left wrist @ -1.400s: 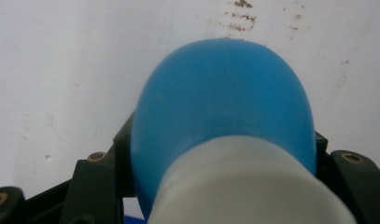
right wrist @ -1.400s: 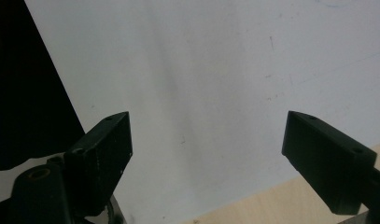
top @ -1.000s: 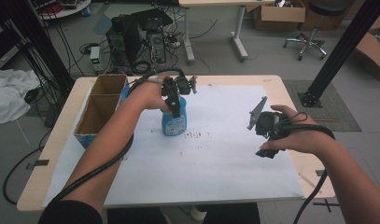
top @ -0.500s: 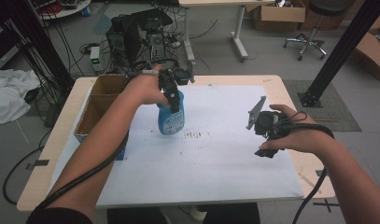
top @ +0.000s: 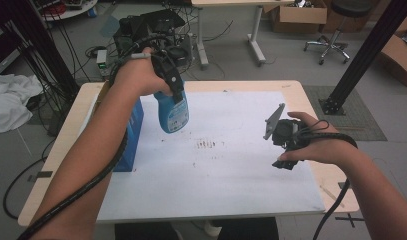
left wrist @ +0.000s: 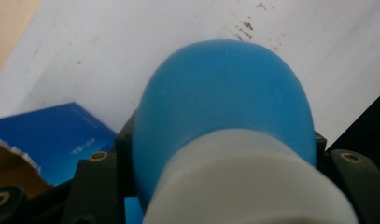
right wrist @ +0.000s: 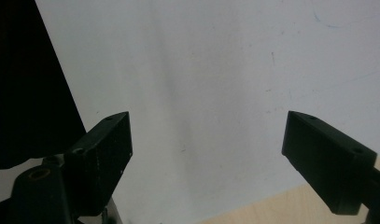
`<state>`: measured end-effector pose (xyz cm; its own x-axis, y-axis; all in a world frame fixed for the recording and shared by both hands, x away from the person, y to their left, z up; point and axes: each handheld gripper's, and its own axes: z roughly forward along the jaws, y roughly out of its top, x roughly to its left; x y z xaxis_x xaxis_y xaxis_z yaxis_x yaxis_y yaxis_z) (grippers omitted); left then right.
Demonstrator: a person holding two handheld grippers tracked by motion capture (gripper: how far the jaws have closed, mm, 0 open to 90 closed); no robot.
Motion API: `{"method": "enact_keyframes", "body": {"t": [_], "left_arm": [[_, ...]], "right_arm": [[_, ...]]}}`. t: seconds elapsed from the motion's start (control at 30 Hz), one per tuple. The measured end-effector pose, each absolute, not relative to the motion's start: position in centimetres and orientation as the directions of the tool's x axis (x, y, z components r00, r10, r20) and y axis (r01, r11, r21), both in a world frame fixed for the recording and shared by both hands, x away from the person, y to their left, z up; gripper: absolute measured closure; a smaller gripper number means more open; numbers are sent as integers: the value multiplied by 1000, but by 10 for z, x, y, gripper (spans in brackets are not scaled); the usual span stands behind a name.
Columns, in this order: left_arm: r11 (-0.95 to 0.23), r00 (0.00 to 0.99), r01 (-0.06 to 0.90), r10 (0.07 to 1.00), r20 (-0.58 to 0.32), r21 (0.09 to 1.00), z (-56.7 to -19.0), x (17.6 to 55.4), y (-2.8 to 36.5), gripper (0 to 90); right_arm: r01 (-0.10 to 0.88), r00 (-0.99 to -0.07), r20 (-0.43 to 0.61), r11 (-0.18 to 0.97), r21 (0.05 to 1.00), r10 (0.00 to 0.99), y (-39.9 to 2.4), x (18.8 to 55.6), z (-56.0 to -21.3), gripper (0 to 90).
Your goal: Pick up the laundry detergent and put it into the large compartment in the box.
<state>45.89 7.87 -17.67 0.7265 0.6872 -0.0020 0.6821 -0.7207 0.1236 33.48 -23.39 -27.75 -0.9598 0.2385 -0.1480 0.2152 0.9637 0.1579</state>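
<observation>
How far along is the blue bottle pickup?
Done: left gripper is clamped on the blue plastic bottle, held clear above the white sheet. In hand: carrying it. Left: setting it down somewhere; right gripper waits open, empty, over the sheet's right side.

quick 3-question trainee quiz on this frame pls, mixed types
1. True or false: the blue bottle stands on the white sheet.
2. Which hand-held gripper has its jaws apart with nothing between them: A left, B right?
3. What dark marks lie near the middle of the sheet?

Key: 1 false, it hangs in the air, clamped by the left hand-held gripper. 2 B. 3 a small cluster of specks.
</observation>
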Motion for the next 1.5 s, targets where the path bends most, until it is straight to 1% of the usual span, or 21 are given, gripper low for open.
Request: {"method": "enact_keyframes", "body": {"t": [0.03,0.07,0.2,0.37,0.5,0.57,0.73,0.8,0.83,0.93,0.97,1.0,1.03,1.1,1.13,1.17,1.23,1.5], "left_arm": [[-721,726,682,687,-2,124,-177,459,79,399],[-697,703,706,711,-2,125,-171,458,85,399],[-655,661,745,750,-17,124,-162,455,97,399],[-607,612,788,790,-29,103,-149,451,111,400],[-571,578,813,816,-33,114,-139,446,119,400],[-545,552,830,833,-38,116,-128,442,130,400],[-493,501,862,865,-41,120,-116,438,145,400],[-451,458,884,888,-35,119,-109,435,155,400],[-451,458,884,888,-35,119,-109,435,155,400],[-384,390,916,920,-34,112,-101,431,169,400],[-384,390,916,920,-34,112,-101,431,169,400],[-352,357,929,933,-33,112,-98,429,177,400],[-352,357,929,933,-33,112,-98,429,177,400],[-311,316,945,948,-37,102,-96,428,186,400],[-275,280,956,959,-37,103,-94,427,194,400],[-275,280,956,959,-37,103,-94,427,194,400],[-222,225,969,974,-20,106,-93,425,205,400],[-117,118,987,993,3,108,-89,422,229,400]], "right_arm": [[215,-960,-148,964,158,239,-234,335,-278,163],[212,-961,-146,965,152,234,-232,335,-278,163],[194,-965,-150,968,157,217,-228,335,-276,163],[186,-966,-150,970,158,210,-225,335,-274,163],[182,-967,-149,971,154,205,-223,335,-275,163],[173,-970,-147,973,149,195,-220,335,-276,163],[159,-972,-149,976,149,181,-215,335,-275,163],[152,-973,-150,977,151,175,-213,336,-274,163],[152,-973,-150,977,151,175,-213,336,-274,163],[136,-976,-152,980,146,158,-208,337,-274,163],[136,-976,-152,980,146,158,-208,337,-274,163],[129,-977,-152,981,143,151,-205,337,-274,163],[129,-977,-152,981,143,151,-205,337,-274,163],[120,-978,-151,983,140,141,-202,337,-275,163],[115,-979,-151,984,139,136,-200,337,-275,163],[112,-979,-152,984,139,133,-199,337,-275,163],[109,-980,-152,984,139,130,-198,337,-275,163],[109,-980,-153,984,141,130,-201,337,-274,163]]}}
